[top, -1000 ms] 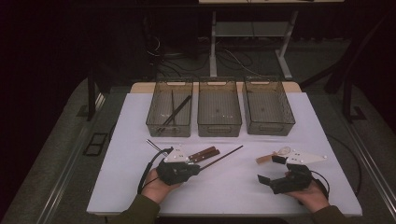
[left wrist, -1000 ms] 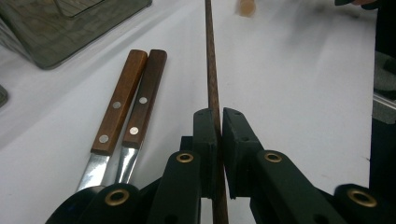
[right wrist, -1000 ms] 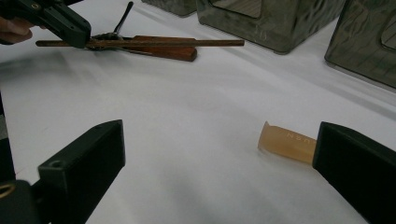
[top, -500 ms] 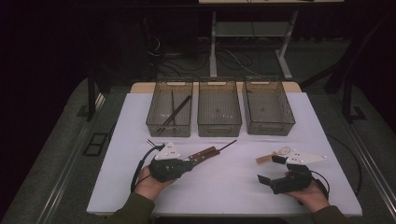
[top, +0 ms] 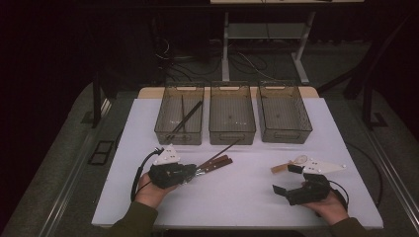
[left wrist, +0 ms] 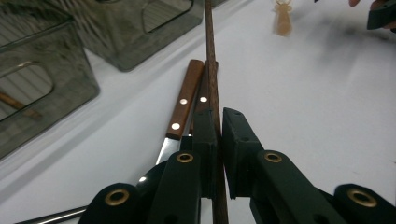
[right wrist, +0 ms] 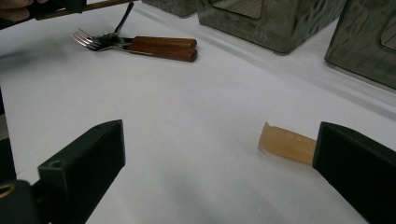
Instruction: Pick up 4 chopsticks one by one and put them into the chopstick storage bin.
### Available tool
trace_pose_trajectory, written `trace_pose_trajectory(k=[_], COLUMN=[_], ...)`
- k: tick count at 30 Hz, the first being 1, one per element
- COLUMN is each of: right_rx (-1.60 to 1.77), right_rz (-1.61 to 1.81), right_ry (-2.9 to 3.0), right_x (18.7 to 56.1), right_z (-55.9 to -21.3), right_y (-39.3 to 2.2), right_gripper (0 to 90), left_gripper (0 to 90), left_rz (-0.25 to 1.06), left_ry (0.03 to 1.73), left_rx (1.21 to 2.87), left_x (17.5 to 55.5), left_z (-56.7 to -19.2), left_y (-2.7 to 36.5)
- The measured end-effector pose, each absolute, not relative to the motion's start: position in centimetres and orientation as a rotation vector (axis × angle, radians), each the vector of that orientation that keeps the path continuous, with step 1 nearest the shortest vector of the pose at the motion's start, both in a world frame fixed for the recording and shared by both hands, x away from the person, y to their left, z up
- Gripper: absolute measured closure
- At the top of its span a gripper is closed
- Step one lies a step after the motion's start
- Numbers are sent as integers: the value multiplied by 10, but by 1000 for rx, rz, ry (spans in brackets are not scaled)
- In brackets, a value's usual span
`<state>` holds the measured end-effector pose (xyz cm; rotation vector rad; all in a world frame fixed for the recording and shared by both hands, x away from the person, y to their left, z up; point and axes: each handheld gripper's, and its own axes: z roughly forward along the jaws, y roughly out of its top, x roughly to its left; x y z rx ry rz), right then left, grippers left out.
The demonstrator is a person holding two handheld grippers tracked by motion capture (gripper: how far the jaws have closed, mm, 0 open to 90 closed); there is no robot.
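My left gripper [top: 191, 171] is shut on a thin dark brown chopstick [top: 222, 151] that slants up and right toward the middle bin [top: 232, 134]. In the left gripper view the chopstick [left wrist: 212, 65] runs straight out from between the closed jaws of the left gripper [left wrist: 219, 119]. Below it lie wooden-handled cutlery pieces [left wrist: 184, 100]. My right gripper [top: 286, 178] rests open on the white mat at the right. A pale tan handle [right wrist: 286, 142] lies just beside its right jaw, untouched.
Three smoky clear bins stand in a row at the back; the left bin [top: 178, 138] holds chopsticks [top: 187, 117], and the right bin [top: 284, 135] looks bare. The wooden-handled forks [right wrist: 154, 45] lie on the mat between the two hands.
My left gripper has drawn back to the left and risen slightly with the chopstick, whose far end has lifted off the mat. The right gripper has stayed put.
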<state>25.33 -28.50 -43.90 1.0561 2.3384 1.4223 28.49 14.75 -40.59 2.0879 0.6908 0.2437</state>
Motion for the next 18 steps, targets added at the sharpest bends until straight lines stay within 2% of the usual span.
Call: trace_pose_trajectory(k=[18], right_rx=[1058], right_rz=[1424], right_ry=[2338], right_x=[253], right_z=[-439], right_y=[-285], right_gripper=[24], left_gripper=[842], left_rz=[315], left_ry=[813], left_rx=[2003], left_x=[296], left_z=[-401], left_y=[188])
